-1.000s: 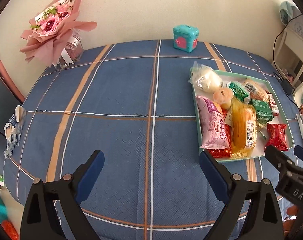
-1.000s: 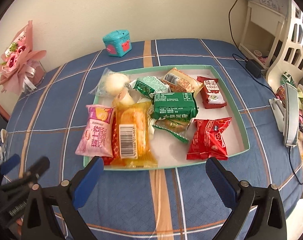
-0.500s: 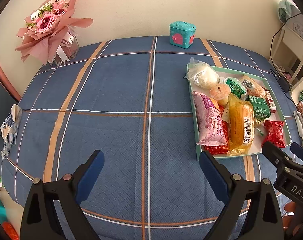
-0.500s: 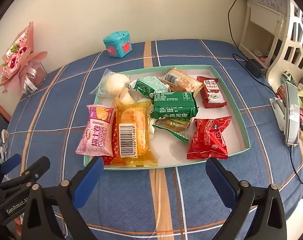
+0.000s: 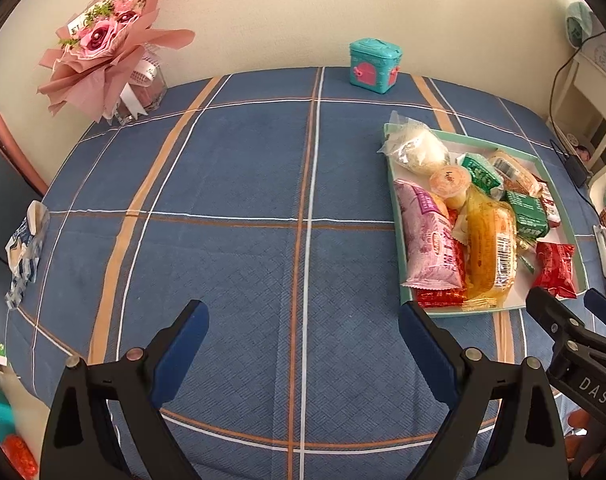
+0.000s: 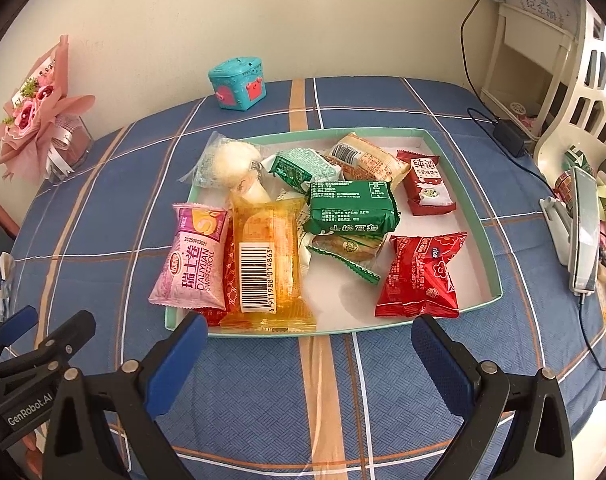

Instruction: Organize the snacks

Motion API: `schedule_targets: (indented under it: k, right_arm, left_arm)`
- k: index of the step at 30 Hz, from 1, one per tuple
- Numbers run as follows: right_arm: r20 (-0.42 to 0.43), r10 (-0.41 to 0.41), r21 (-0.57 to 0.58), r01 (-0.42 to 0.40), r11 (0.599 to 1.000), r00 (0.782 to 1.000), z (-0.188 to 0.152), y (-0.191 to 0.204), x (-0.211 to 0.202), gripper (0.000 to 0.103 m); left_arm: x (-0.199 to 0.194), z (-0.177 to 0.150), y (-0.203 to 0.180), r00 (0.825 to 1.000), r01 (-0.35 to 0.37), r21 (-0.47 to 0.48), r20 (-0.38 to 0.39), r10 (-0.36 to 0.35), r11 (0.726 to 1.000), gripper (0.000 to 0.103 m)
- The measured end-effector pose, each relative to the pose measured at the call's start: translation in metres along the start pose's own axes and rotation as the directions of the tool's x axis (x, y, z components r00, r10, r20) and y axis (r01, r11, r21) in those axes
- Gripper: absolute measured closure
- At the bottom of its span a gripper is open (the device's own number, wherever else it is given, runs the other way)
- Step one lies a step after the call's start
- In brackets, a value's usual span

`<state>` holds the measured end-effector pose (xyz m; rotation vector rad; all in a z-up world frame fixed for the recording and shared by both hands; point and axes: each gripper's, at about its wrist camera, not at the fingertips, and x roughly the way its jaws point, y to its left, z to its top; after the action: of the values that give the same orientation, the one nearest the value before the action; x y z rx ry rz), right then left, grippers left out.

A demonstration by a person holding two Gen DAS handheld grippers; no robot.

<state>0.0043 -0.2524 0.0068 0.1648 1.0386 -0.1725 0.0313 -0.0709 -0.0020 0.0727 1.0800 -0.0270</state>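
Note:
A shallow mint-edged tray [image 6: 465, 174] [image 5: 565, 216] on the blue plaid tablecloth holds several wrapped snacks: a pink Swiss-roll pack [image 6: 195, 258] [image 5: 429, 240], a yellow cake pack [image 6: 265, 264] [image 5: 489, 246], a dark green pack [image 6: 353, 206], two red packs [image 6: 423, 276] [image 6: 425, 182], and a white bun in clear wrap [image 6: 231, 160]. My right gripper [image 6: 309, 344] hovers open just in front of the tray's near edge, holding nothing. Over bare cloth left of the tray, my left gripper [image 5: 303, 332] is open and empty. Each gripper shows at the edge of the other's view.
A teal toy box [image 5: 375, 65] [image 6: 237, 84] stands by the back wall. At the back left is a pink bouquet in a glass vase [image 5: 111, 50] [image 6: 39, 114]. A crumpled wrapper [image 5: 25, 246] lies at the left table edge. A white shelf, cables and a phone stand [image 6: 579, 232] crowd the right.
Both views have pulled back and up slightly, so the table and tray look a little farther off. Both grippers stay open and empty; the snacks have not moved.

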Motion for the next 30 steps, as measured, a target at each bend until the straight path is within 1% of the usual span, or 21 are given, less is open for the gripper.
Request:
schedule_targets:
  k: [3, 6, 18, 26, 30]
  right_arm:
    - [-0.003, 0.0, -0.004, 0.0, 1.0, 1.0, -0.0001, 0.0013, 0.0005, 0.0]
    - [-0.002, 0.001, -0.008, -0.001, 1.0, 1.0, -0.0001, 0.0023, 0.0004, 0.0]
    - [-0.004, 0.0, -0.01, 0.0, 1.0, 1.0, -0.0004, 0.0039, 0.0013, 0.0]
    - [-0.005, -0.001, -0.01, 0.001, 1.0, 1.0, -0.0006, 0.0048, 0.0017, 0.0]
    - [-0.005, -0.001, -0.011, 0.001, 1.0, 1.0, -0.0006, 0.0049, 0.0016, 0.0]
  left_arm:
    - [0.0, -0.0003, 0.0019, 1.0, -0.001, -0.009, 0.0, 0.001, 1.0, 0.007]
    - [0.0003, -0.0004, 0.003, 1.0, -0.022, -0.012, -0.002, 0.022, 1.0, 0.007]
    - [-0.0007, 0.0002, 0.0052, 0.998, -0.062, -0.024, 0.0, 0.062, 0.998, 0.007]
    - [-0.0013, 0.0002, 0.0073, 0.998, -0.069, -0.032, 0.001, 0.069, 0.997, 0.007]
    - [-0.0014, 0.0004, 0.009, 0.996, -0.085, -0.038, 0.0, 0.085, 0.996, 0.007]
